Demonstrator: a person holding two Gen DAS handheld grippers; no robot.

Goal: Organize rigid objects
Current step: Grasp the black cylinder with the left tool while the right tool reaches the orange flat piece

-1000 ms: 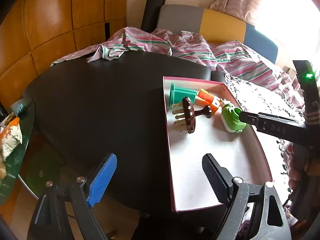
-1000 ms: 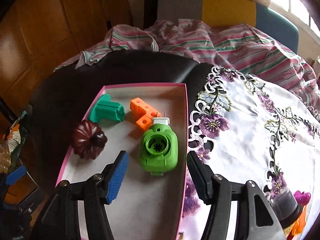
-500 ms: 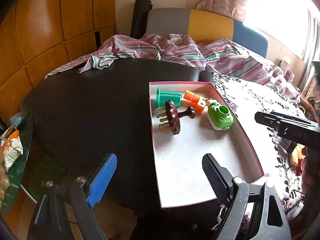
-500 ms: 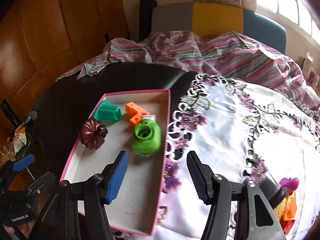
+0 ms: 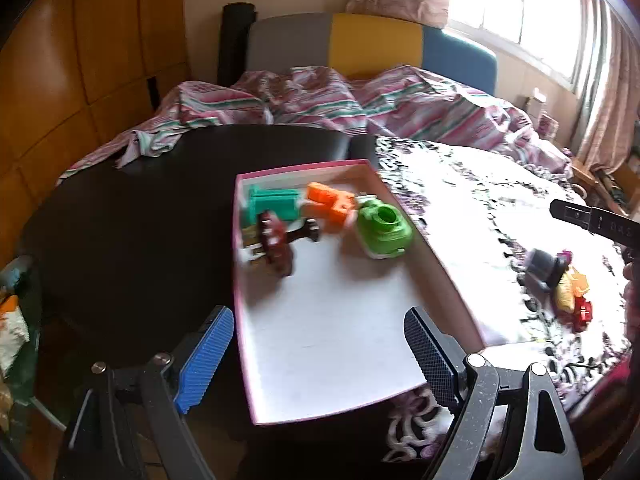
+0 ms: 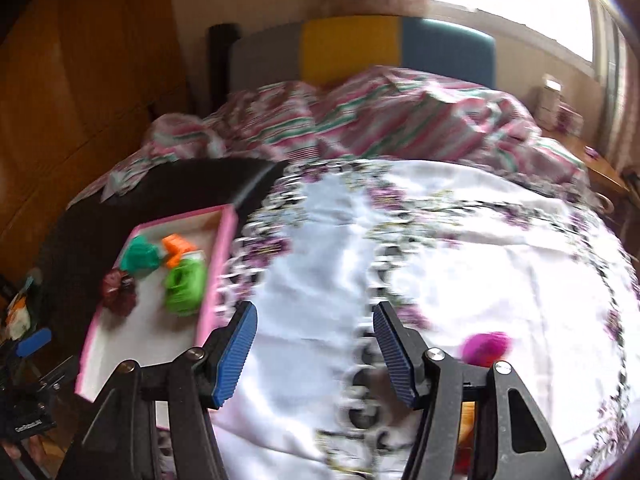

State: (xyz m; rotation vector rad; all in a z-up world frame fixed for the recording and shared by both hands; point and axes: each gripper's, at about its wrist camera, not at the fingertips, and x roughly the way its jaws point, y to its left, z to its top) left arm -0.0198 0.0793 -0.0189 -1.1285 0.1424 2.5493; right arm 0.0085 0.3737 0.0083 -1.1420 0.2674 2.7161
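A pink-rimmed white tray [image 5: 340,411] on the black table holds a teal block [image 5: 276,202], an orange block [image 5: 332,200], a green round-holed piece [image 5: 382,230] and a dark brown spiked piece [image 5: 276,242]. The tray also shows in the right wrist view [image 6: 222,252]. My left gripper [image 5: 320,352] is open and empty over the tray's near end. My right gripper [image 6: 314,354] is open and empty over the white floral cloth [image 6: 460,248]. A magenta object [image 6: 486,346] lies by its right finger. A small heap of toys [image 5: 560,280] lies on the cloth.
A striped blanket [image 5: 340,100] covers a sofa behind the table. The black table [image 5: 132,220] extends left of the tray. A glass side table with snack bags [image 5: 12,320] stands low at the left. The right gripper's tip [image 5: 592,220] shows at the right edge.
My right gripper has drawn back from the green piece in the tray and swung right over the floral cloth. My left gripper has pulled back and turned right, so more cloth shows.
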